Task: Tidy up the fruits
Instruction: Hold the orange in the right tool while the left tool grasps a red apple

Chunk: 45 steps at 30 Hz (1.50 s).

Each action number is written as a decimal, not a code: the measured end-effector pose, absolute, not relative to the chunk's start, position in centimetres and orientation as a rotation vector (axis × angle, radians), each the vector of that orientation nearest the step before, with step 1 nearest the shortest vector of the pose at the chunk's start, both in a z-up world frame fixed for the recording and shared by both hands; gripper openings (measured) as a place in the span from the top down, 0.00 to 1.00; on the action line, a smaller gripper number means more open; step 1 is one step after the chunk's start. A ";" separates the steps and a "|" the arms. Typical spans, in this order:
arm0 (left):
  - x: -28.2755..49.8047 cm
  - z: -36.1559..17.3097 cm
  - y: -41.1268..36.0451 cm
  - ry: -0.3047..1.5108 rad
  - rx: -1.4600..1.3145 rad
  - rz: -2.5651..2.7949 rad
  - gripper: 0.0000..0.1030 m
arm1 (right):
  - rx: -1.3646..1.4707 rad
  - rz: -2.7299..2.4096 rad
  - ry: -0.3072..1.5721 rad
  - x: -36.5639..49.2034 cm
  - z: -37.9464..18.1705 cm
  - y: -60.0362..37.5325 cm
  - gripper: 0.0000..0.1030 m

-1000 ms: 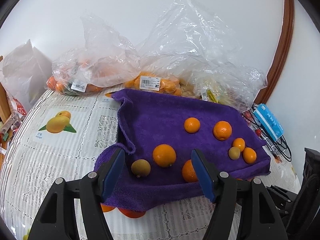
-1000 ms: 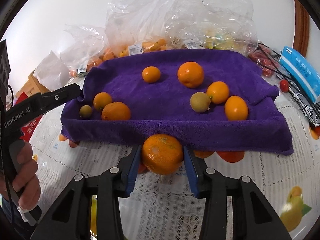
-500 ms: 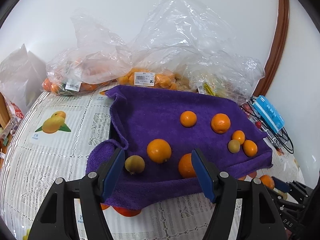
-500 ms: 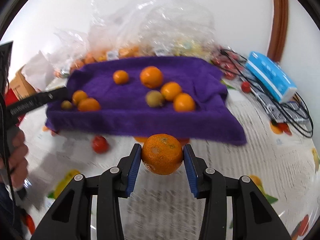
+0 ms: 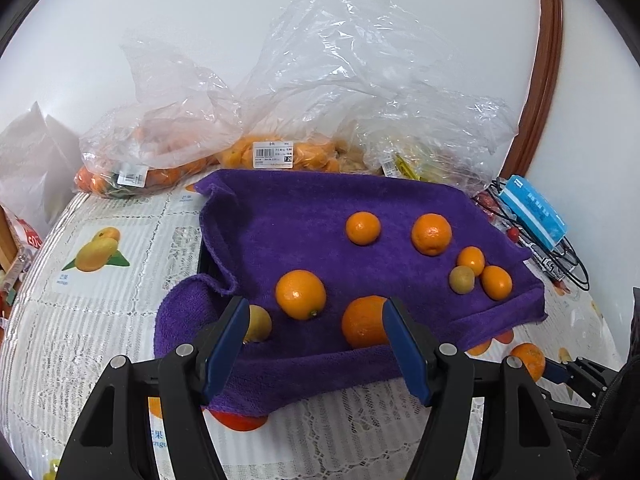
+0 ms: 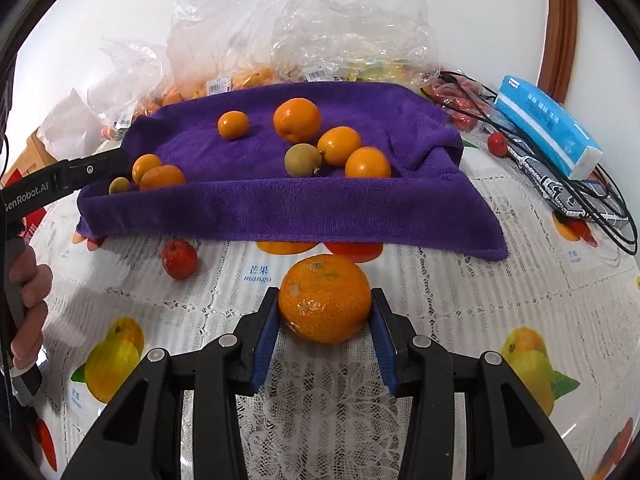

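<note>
A white wall (image 5: 200,20) and a curved wooden frame (image 5: 540,80) back a table under a lace-patterned cloth (image 6: 460,280) printed with fruit pictures and the word "mango". A purple towel (image 6: 280,208) lies draped over a raised tray-like base in the middle of the table, carrying a scatter of oranges, kumquats and small greenish-brown fruits. Crumpled clear plastic bags (image 5: 320,80) with price labels, still holding orange citrus, sit along the far edge against the wall. A blue tissue pack (image 6: 548,128) rests on a tangle of black cables at the far right.

In the right wrist view, the right gripper (image 6: 325,308) is clamped on a mandarin (image 6: 325,300), its blue pads pressing both sides, over the tablecloth just on the near side of the towel's hanging edge. A small red fruit (image 6: 179,258) lies on the cloth to the left, near the towel's hem.

The left gripper (image 5: 314,322) hovers over the towel's near left corner with its fingers apart and nothing held; a large orange (image 5: 300,294) shows between them. A bare hand (image 6: 28,304) grips its handle at the left of the right wrist view.
</note>
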<state>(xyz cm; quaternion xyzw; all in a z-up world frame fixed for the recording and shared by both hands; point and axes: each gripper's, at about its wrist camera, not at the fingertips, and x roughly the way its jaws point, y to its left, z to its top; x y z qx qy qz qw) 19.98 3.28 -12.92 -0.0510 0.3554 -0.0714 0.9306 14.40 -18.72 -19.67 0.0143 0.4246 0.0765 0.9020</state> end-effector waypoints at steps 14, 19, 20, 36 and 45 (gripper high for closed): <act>19.8 -12.8 2.7 0.731 -0.076 -0.184 0.36 | 0.032 0.158 0.879 14.3 -19.6 -18.6 0.58; 19.4 -12.6 2.3 0.722 -0.078 -0.202 0.36 | 0.037 0.159 0.874 14.2 -19.6 -18.6 0.58; 19.2 -12.5 2.2 0.717 -0.074 -0.207 0.36 | 0.048 0.159 0.872 14.2 -19.6 -18.8 0.58; 15.9 -12.7 -1.8 0.689 0.036 -0.378 0.36 | 0.046 0.097 0.847 12.5 -19.2 -22.3 0.58; 16.4 -15.8 -4.8 0.863 0.124 -0.362 0.48 | 0.089 0.096 0.853 11.5 -19.5 -25.3 0.58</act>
